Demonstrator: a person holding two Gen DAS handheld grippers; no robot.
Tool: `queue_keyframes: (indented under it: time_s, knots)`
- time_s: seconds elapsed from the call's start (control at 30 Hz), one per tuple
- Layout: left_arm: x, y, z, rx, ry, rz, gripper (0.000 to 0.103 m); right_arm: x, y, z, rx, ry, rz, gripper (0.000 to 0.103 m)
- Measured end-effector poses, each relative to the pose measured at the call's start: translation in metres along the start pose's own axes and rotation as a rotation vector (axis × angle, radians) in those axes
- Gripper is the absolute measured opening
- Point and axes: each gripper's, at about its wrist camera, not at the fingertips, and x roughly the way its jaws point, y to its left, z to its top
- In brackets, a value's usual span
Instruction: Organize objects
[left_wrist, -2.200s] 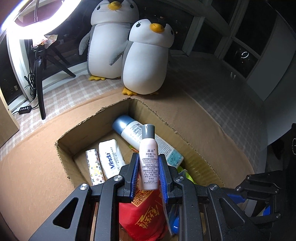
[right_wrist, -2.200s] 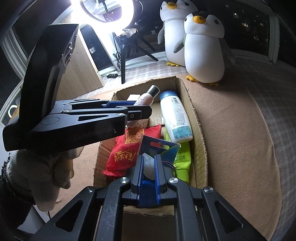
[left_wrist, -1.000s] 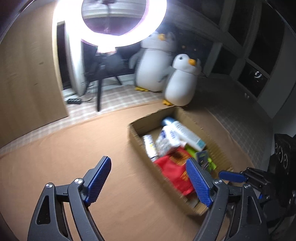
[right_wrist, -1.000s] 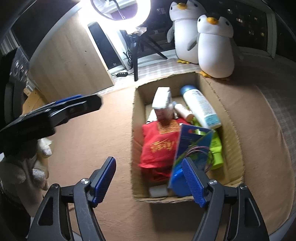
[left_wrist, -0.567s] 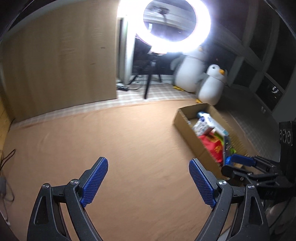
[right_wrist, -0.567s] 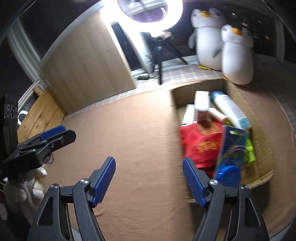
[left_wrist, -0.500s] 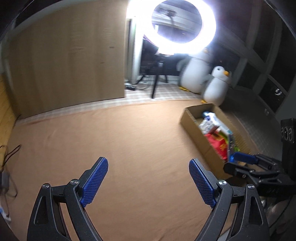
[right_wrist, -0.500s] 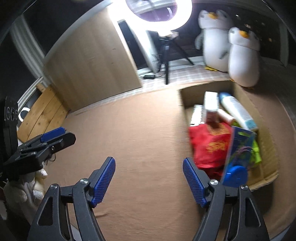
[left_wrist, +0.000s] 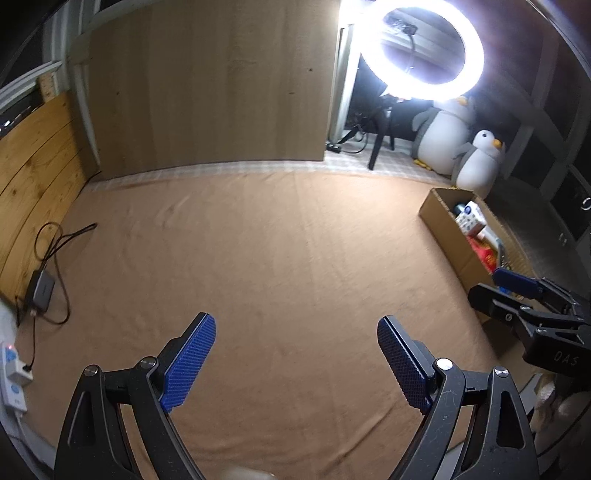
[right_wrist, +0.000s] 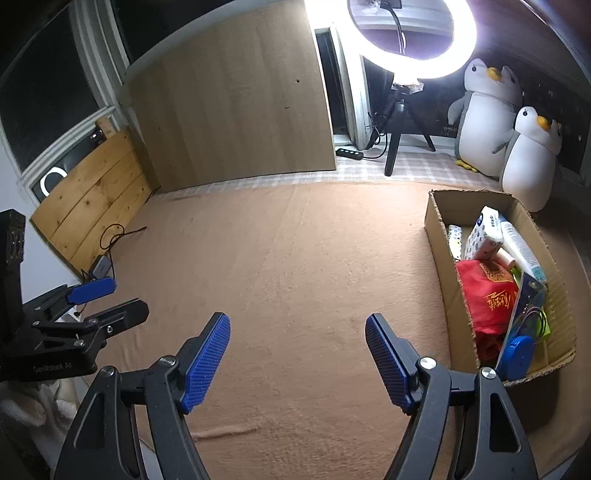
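Note:
A cardboard box (right_wrist: 441, 236) stands at the right on the brown cloth; it also shows in the left wrist view (left_wrist: 439, 218). It holds a red pouch (right_wrist: 487, 299), a tissue pack (right_wrist: 484, 232), a white bottle (right_wrist: 522, 251), a small pink bottle (right_wrist: 505, 259) and a blue card with a round blue piece (right_wrist: 521, 328). My left gripper (left_wrist: 295, 362) is open and empty above bare cloth, well left of the box. My right gripper (right_wrist: 297, 354) is open and empty, just left of the box's near corner.
Two plush penguins (right_wrist: 509, 136) sit behind the box. A lit ring light on a tripod (right_wrist: 399, 110) stands at the back. A wooden panel (right_wrist: 229, 110) leans behind. Cables and an adapter (left_wrist: 44, 288) lie at the left edge, near a power strip (left_wrist: 13, 373).
Both grippers let go of their items in the box, opened wide and pulled back and left. The small pink bottle and the blue card now lie in the box.

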Motion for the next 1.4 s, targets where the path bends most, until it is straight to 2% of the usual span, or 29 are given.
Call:
queue_keyframes:
  time_s: [0.33,1.4]
  knots:
    - [-0.002,0.019,-0.018,-0.017,0.025,0.033,0.092,0.004,0.021,-0.011,-0.007,0.003,-0.026,0.072]
    - [0.007,0.025,-0.012,-0.031,0.039,0.032,0.092,0.019,0.032,-0.012,-0.003,0.033,-0.032,0.073]
